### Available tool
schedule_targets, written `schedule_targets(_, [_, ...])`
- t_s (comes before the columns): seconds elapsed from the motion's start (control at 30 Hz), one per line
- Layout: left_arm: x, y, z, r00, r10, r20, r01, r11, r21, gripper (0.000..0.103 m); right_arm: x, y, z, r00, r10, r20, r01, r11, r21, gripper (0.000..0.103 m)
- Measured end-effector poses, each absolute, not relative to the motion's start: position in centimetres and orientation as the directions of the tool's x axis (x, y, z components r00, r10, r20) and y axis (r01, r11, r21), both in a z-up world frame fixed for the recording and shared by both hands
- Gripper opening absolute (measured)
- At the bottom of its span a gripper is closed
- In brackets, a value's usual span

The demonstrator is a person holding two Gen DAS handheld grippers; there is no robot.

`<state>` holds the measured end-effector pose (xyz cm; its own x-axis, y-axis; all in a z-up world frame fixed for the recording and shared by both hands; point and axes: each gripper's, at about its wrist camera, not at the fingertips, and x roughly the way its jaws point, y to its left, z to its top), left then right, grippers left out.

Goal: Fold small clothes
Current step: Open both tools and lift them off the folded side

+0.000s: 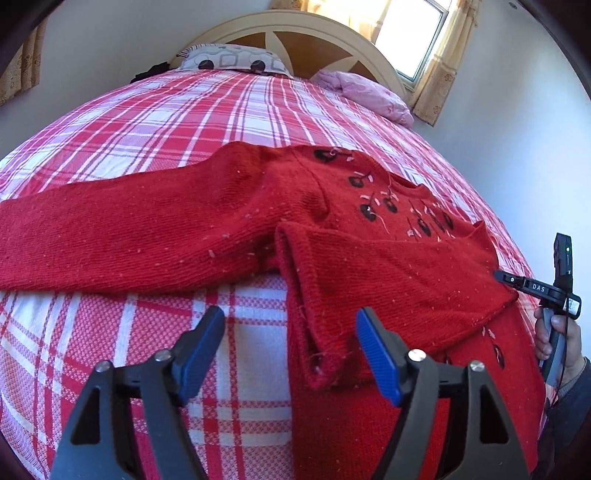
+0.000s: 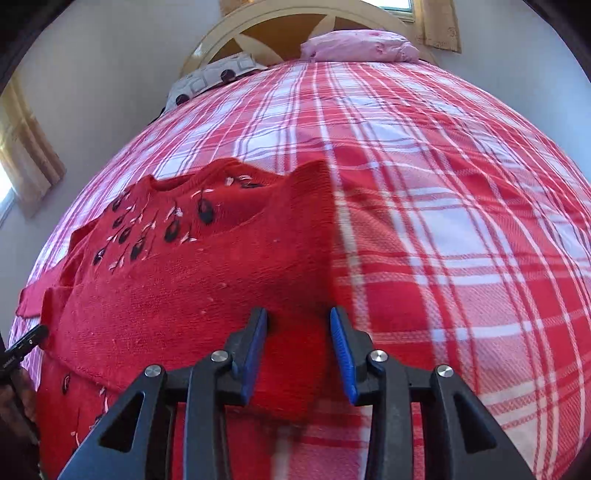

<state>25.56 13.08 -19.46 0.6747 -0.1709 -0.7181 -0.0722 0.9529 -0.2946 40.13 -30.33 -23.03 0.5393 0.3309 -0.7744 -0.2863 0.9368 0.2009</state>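
A small red knit sweater point(image 1: 221, 221) with dark embroidered flowers lies on the plaid bed. One sleeve stretches out to the left; the other sleeve point(image 1: 369, 280) is folded across the body, its cuff point(image 1: 325, 354) lying between my left fingers. My left gripper point(image 1: 291, 350) is open just above the cuff and holds nothing. In the right wrist view the sweater point(image 2: 184, 280) fills the left side. My right gripper point(image 2: 299, 350) is open, its fingers either side of the sweater's right folded edge. The right gripper also shows at the far right of the left wrist view point(image 1: 554, 291).
The bed has a red and white plaid cover point(image 2: 443, 221). A patterned pillow point(image 1: 232, 59) and a pink bundle point(image 1: 369, 92) lie at the wooden headboard point(image 1: 295, 33). A window with curtains point(image 1: 421, 33) is beyond the head of the bed.
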Motion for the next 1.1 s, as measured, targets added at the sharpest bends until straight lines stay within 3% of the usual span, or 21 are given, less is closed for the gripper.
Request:
schedule_targets(0.2, [25.0, 13.0, -19.1, 0.682, -0.139, -0.718, -0.094, 0.957, -0.274, 0.08, 37.7, -29.3, -20.3, 0.616, 0.251, -0.746, -0.274, 0.957, 0.095, 0.038])
schedule_targets(0.3, [24.5, 13.9, -19.1, 0.691, -0.104, -0.715, -0.15, 0.947, -0.283, 0.097, 35.5, -27.0, -18.4, 0.648, 0.27, -0.712, -0.352, 0.935, 0.035, 0.038])
schedule_targets(0.33, [24.4, 14.2, -19.1, 0.697, -0.1, -0.71, -0.166, 0.941, -0.296, 0.098, 34.7, -25.8, -18.0, 0.644, 0.292, -0.707, -0.393, 0.919, 0.021, 0.038])
schedule_targets(0.47, [24.7, 14.1, -19.3, 0.686, -0.084, -0.723, -0.179, 0.943, -0.279, 0.098, 33.6, -22.3, -19.1, 0.613, 0.297, -0.732, -0.475, 0.879, -0.041, 0.039])
schedule_targets(0.57, [25.0, 13.6, -19.4, 0.675, -0.055, -0.736, -0.184, 0.953, -0.239, 0.098, 33.9, -21.6, -22.2, 0.567, 0.225, -0.792, -0.451, 0.89, -0.07, 0.039])
schedule_targets(0.73, [25.0, 13.7, -19.4, 0.67, -0.043, -0.741, -0.196, 0.953, -0.232, 0.098, 33.4, -22.7, -22.7, 0.581, 0.253, -0.774, -0.436, 0.899, -0.034, 0.043])
schedule_targets(0.93, [24.2, 14.5, -19.2, 0.662, -0.032, -0.749, -0.201, 0.955, -0.218, 0.098, 33.2, -21.9, -23.0, 0.617, 0.207, -0.76, -0.418, 0.903, -0.094, 0.047])
schedule_targets(1.1, [22.7, 17.4, -19.1, 0.648, 0.036, -0.761, -0.258, 0.95, -0.174, 0.098, 33.4, -22.6, -23.2, 0.613, 0.224, -0.758, -0.412, 0.909, -0.065, 0.049])
